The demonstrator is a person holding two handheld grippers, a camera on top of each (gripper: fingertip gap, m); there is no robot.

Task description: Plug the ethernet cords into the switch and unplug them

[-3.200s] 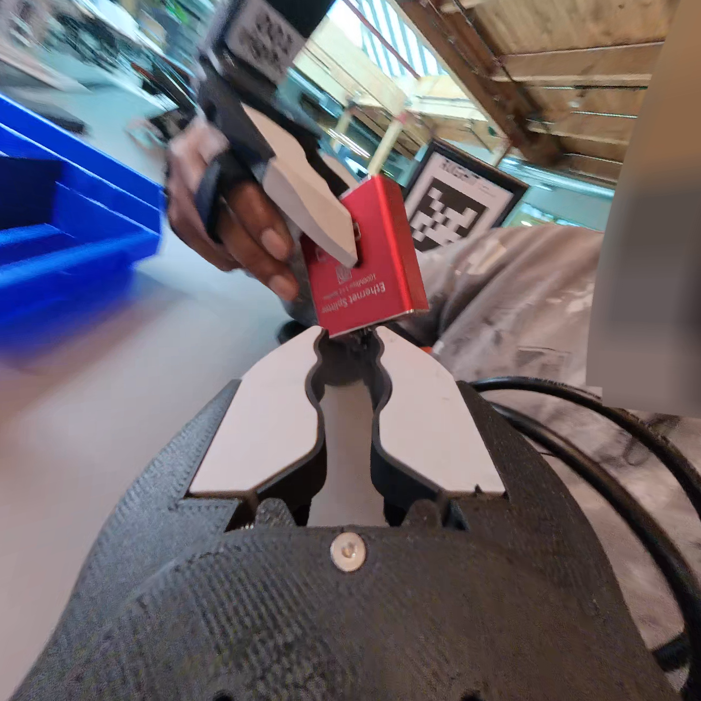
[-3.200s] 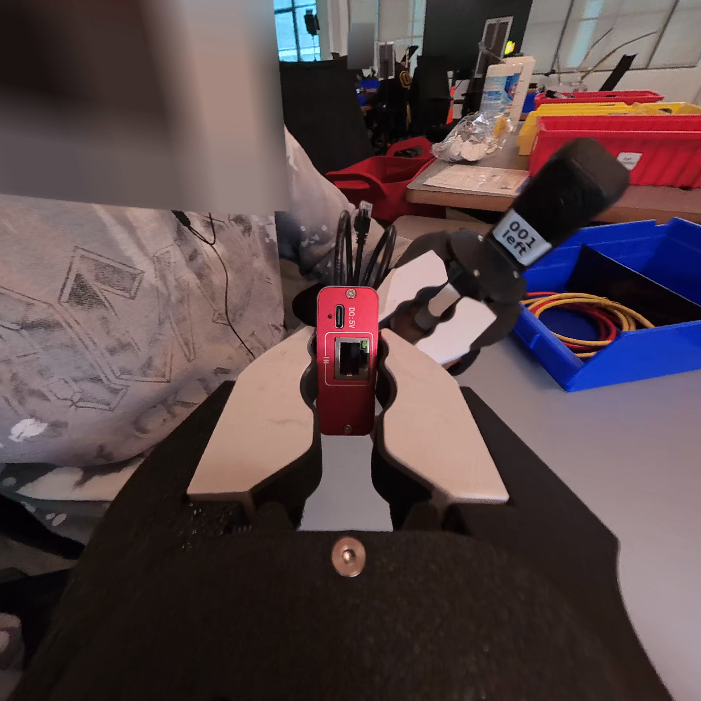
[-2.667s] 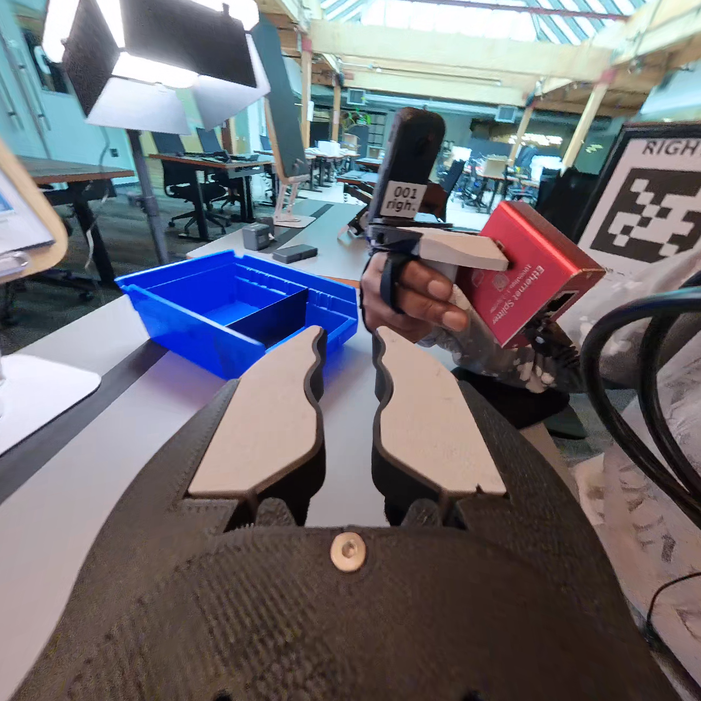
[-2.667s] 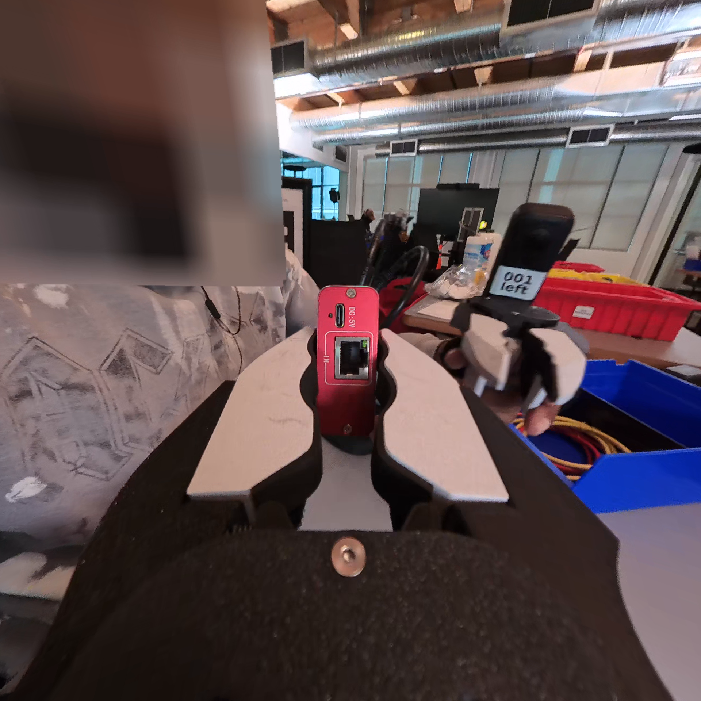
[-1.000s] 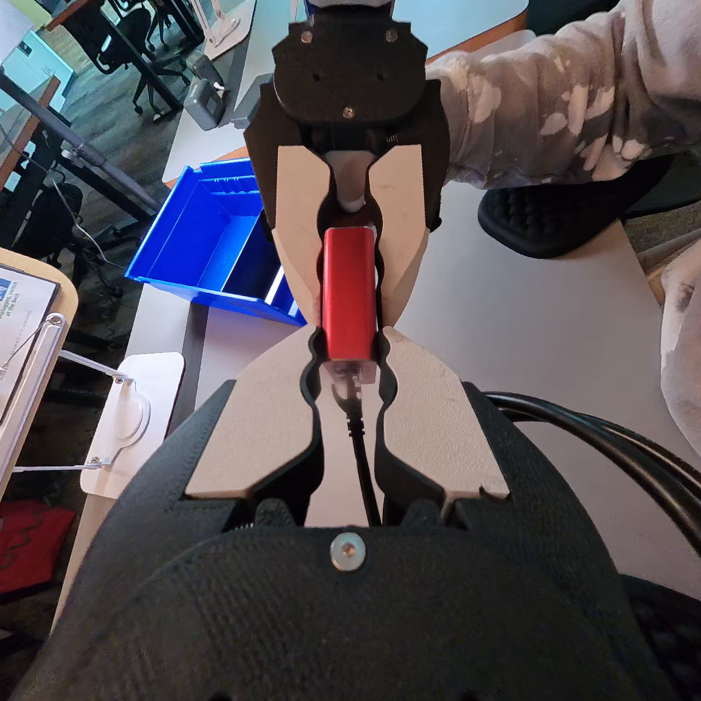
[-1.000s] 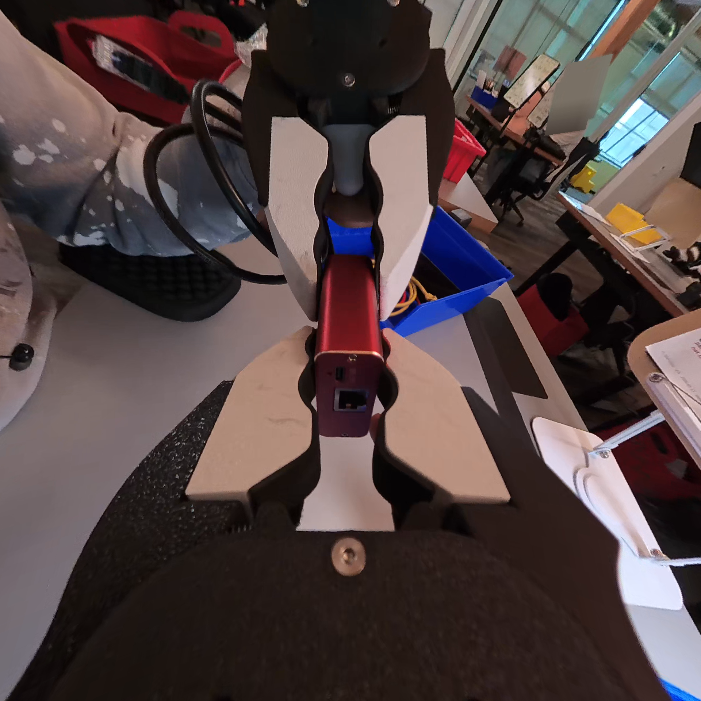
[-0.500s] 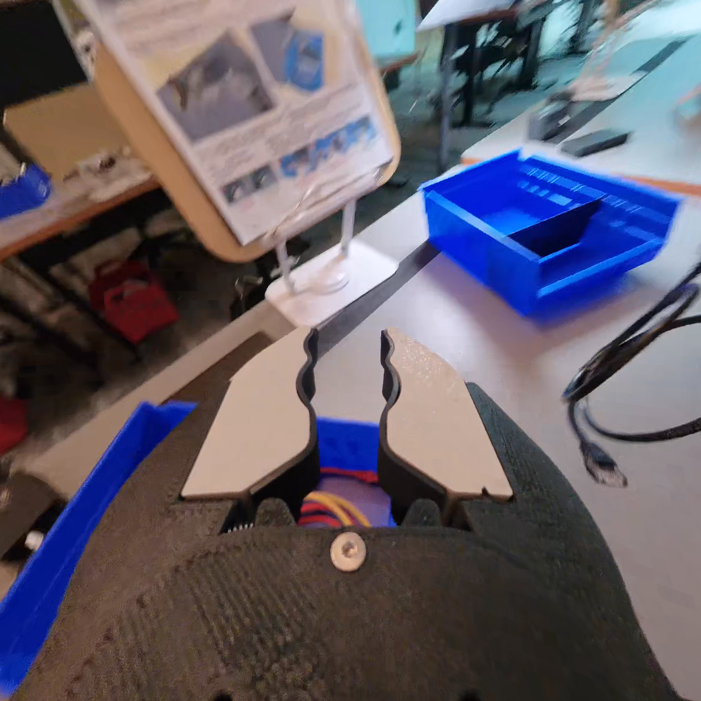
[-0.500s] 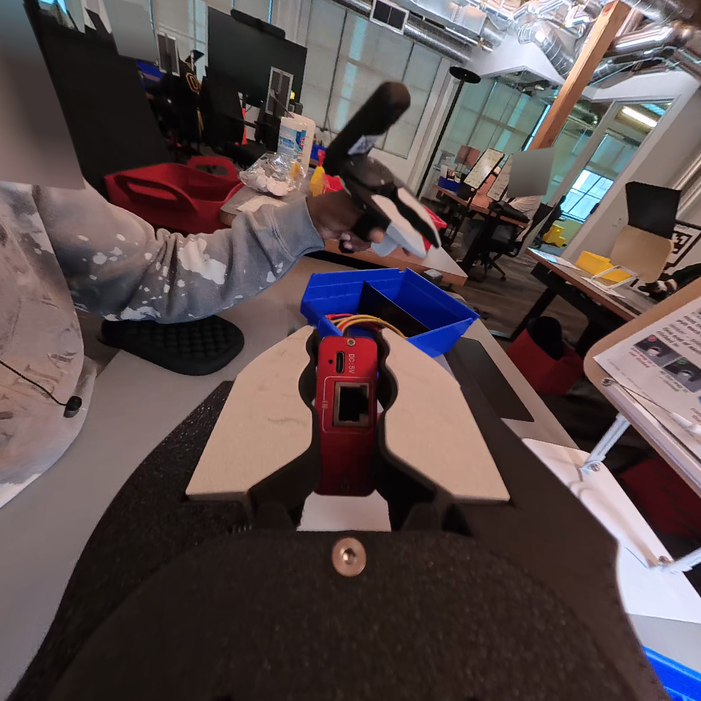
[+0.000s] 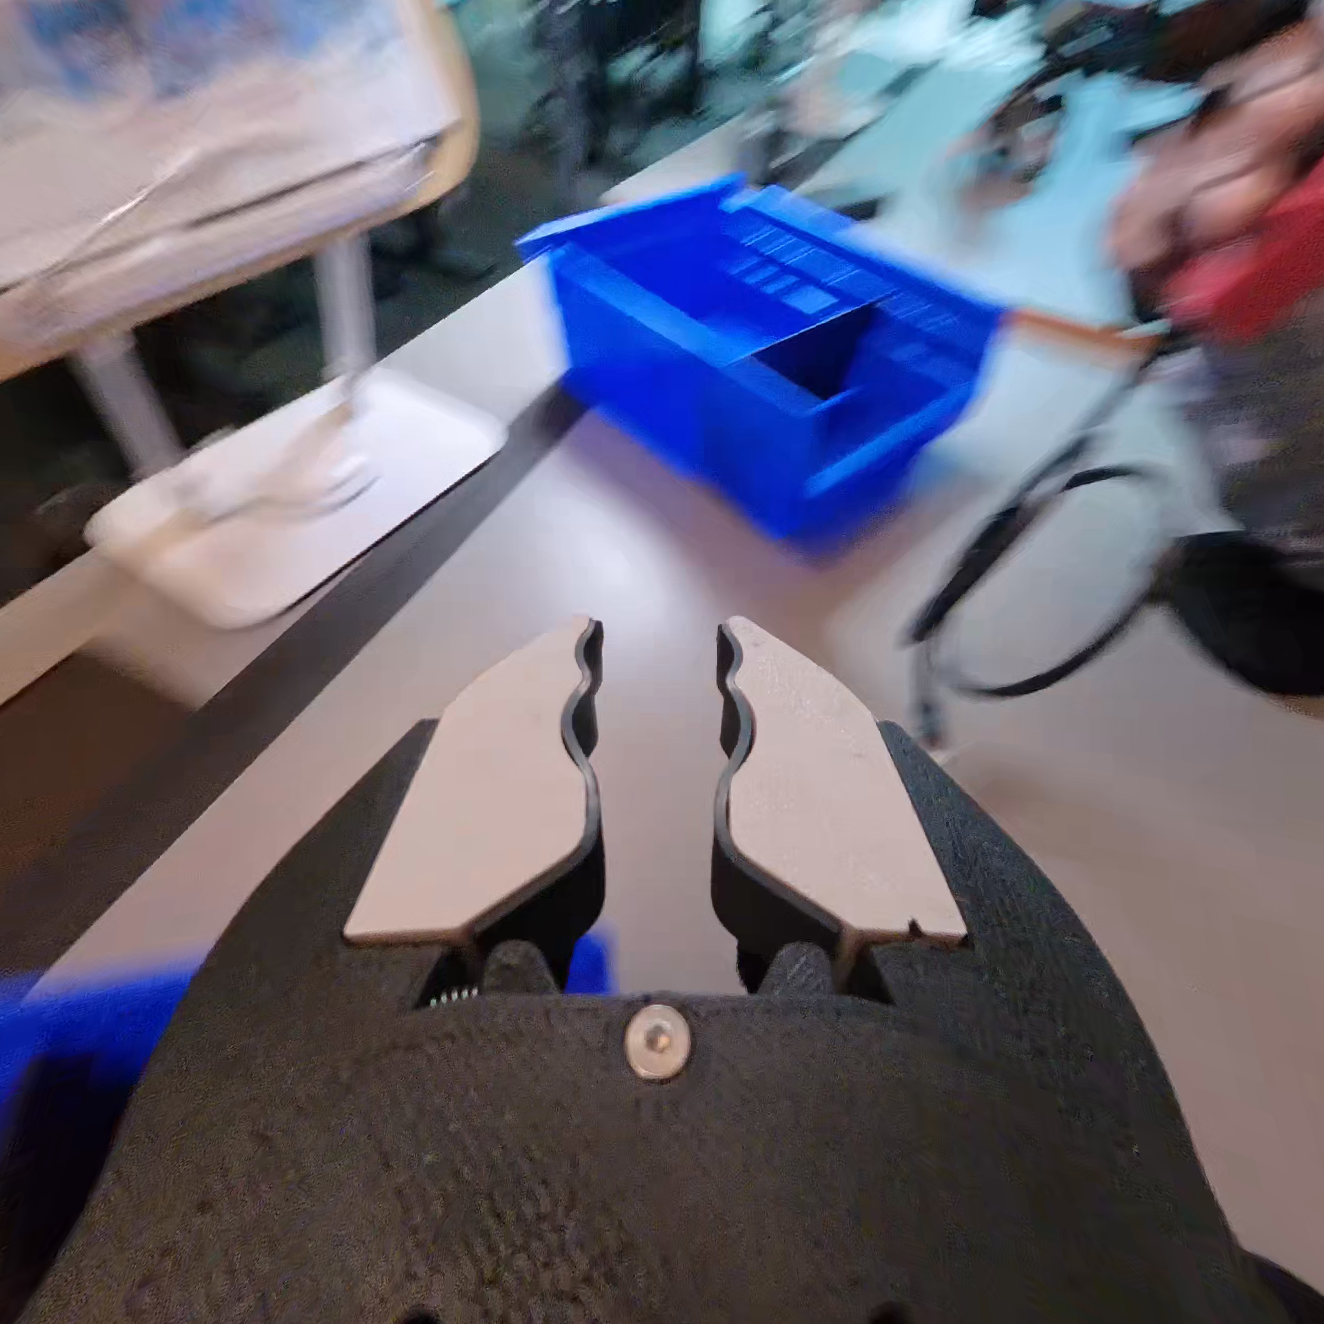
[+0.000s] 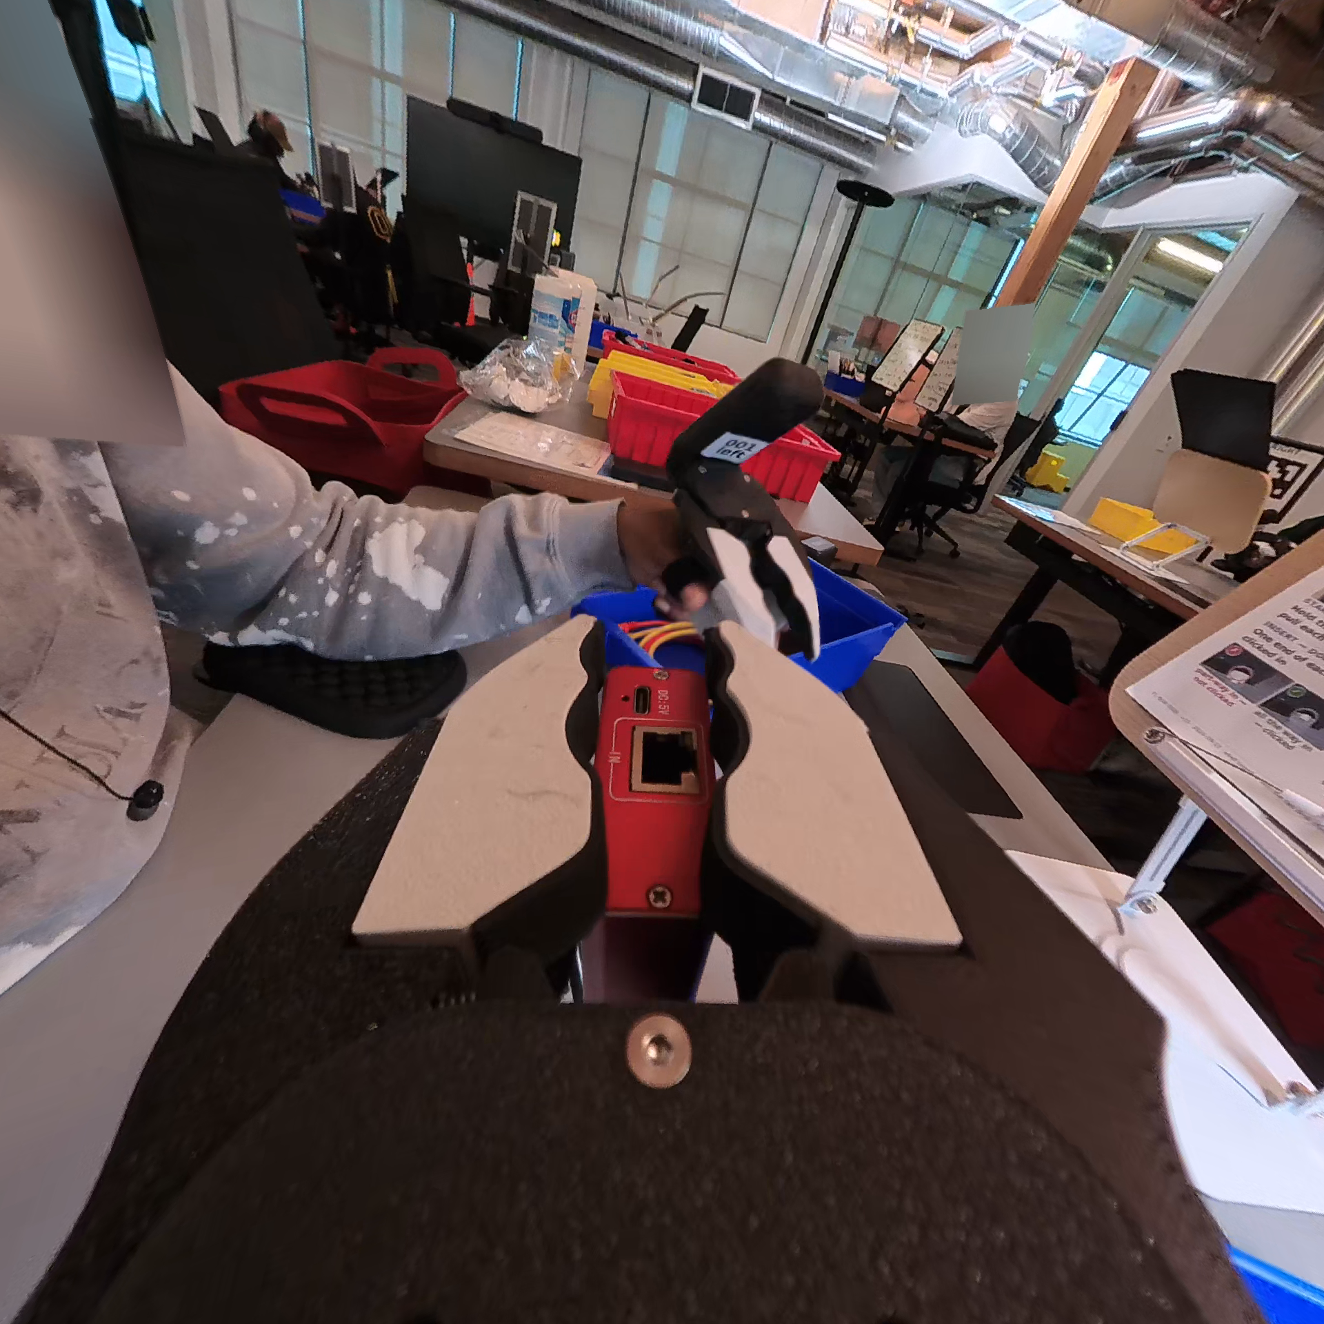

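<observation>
I hold the small red metal switch box (image 10: 655,795) in my right gripper (image 10: 653,659); its two pale grey fingers are pressed on both sides of the box, in the centre of the right wrist view. The end of the box with the square ethernet port looks at the camera, and this port is empty.

My left gripper (image 9: 659,634) carries nothing. Its jaws stand a little apart and I see only the grey table top (image 9: 645,544) between them. The left wrist view is strongly blurred. In the right wrist view this same gripper appears in the upper middle, over the blue plastic bin (image 10: 852,630) that has yellow and red cords (image 10: 663,632) inside.

A thin black ethernet cord (image 9: 1003,573) lies loose on the table at the right of the left wrist view, near the other blue plastic bin (image 9: 759,358) in the upper centre. Its plug is too blurred to see well.

I judge that one unplug step is finished, because no cord is visible in the switch, and that I am now going for the next cord. The next move needs the left gripper to come down on a cord just behind its plug, close on it, and bring the plug in line with a port while the right gripper keeps the box still. If the plug is turned wrong, it will not enter.
</observation>
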